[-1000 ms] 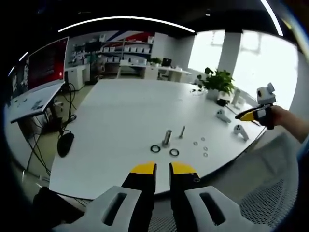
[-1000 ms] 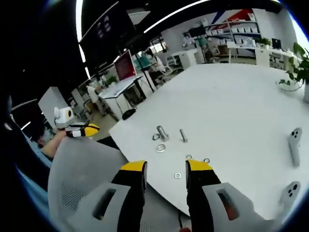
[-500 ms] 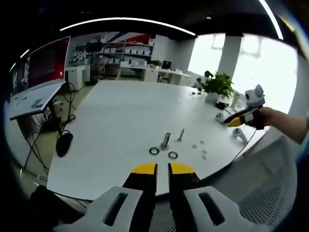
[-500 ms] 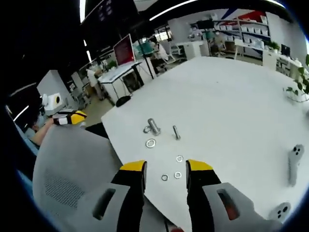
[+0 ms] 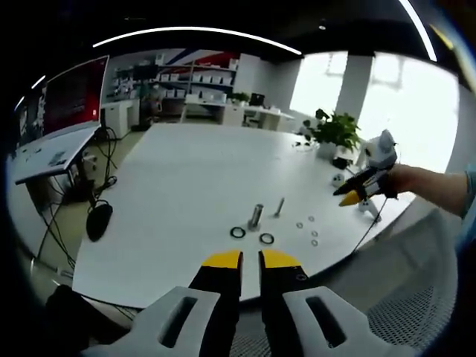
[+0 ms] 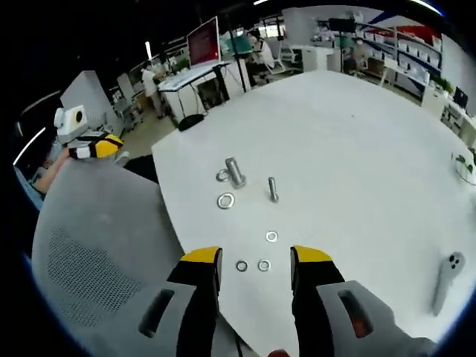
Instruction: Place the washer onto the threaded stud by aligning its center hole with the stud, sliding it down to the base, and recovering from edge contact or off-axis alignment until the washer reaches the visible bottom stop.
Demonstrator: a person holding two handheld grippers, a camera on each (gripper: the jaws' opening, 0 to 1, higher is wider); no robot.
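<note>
On the white table point(image 5: 186, 171) a thick threaded stud point(image 5: 256, 214) stands upright, with a thinner bolt point(image 5: 280, 206) to its right. Two large washers point(image 5: 238, 232) point(image 5: 266, 239) lie flat in front of the stud, and several small washers point(image 5: 314, 233) lie further right. My left gripper point(image 5: 251, 259) is shut on nothing, short of the table edge. The right gripper point(image 5: 349, 197) hangs at the right, above the table's edge. In the right gripper view the stud point(image 6: 235, 171), a large washer point(image 6: 226, 200) and small washers point(image 6: 264, 265) lie ahead of my open right gripper point(image 6: 256, 256).
A grey mesh chair point(image 6: 89, 253) stands between the two grippers at the table's edge. The left gripper point(image 6: 97, 147) shows beyond it. A white controller point(image 6: 444, 269) lies on the table, and a potted plant point(image 5: 335, 123) stands at its far side. Desks and shelves fill the room behind.
The right gripper has moved in over the table edge, and the small washers now lie just ahead of its jaws. The left gripper has barely moved.
</note>
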